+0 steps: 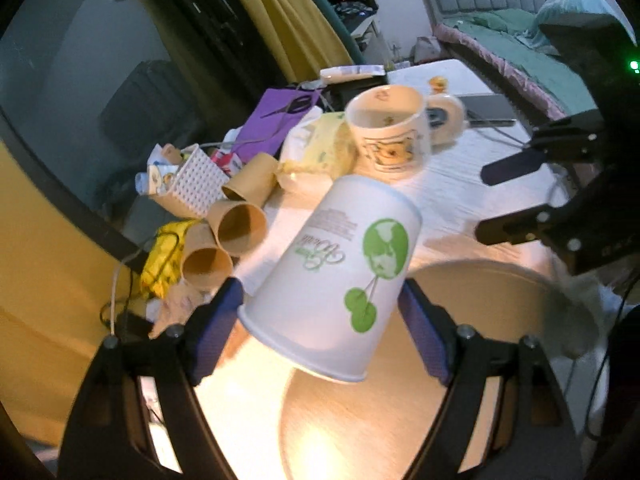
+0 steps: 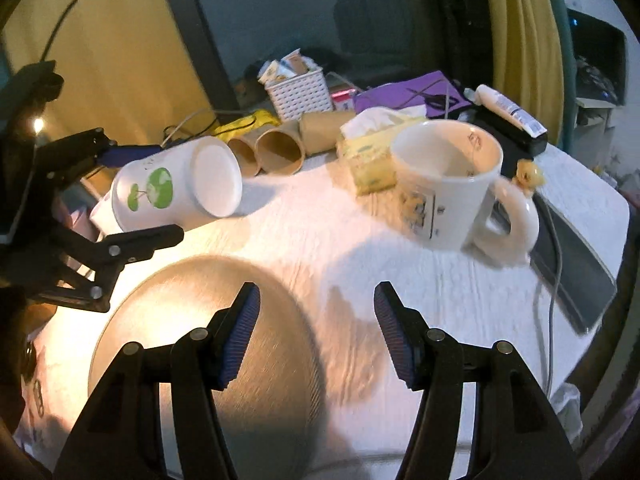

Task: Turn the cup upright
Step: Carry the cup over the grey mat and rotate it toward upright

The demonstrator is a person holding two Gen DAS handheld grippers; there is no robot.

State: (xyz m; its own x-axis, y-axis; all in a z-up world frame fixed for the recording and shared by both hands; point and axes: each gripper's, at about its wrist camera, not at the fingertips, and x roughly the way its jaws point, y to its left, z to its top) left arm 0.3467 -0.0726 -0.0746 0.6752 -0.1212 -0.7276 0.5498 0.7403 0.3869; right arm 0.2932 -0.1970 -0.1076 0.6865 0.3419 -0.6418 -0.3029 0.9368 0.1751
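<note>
Left wrist view: left gripper (image 1: 320, 312) clamped on the white paper cup (image 1: 340, 264), blue pads pressing its sides near the rim. Cup carries a green globe print and is tilted — closed base pointing up and away from the camera, open mouth toward the camera and down. It is held off the surface, above the round wooden board (image 1: 460, 320).

Right wrist view: same paper cup (image 2: 176, 184) seen from the side at left, lying roughly horizontal in the left gripper (image 2: 132, 196), flat base facing the camera. Right gripper (image 2: 316, 320) has its fingers spread apart with nothing between them; it hovers over the near edge of the wooden board (image 2: 180, 300) and the white tablecloth (image 2: 360, 248).

Other items on the table:
- ceramic mug (image 2: 448, 184) with cartoon print, upright, handle to the right, well apart from the paper cup
- yellow tissue pack (image 2: 368, 148) just beside the mug
- cardboard tubes (image 2: 276, 148) lying on their sides behind the cup
- white lattice basket (image 2: 298, 90) farther back, packets inside
- purple sheet (image 2: 412, 92) with scissors lying on it
</note>
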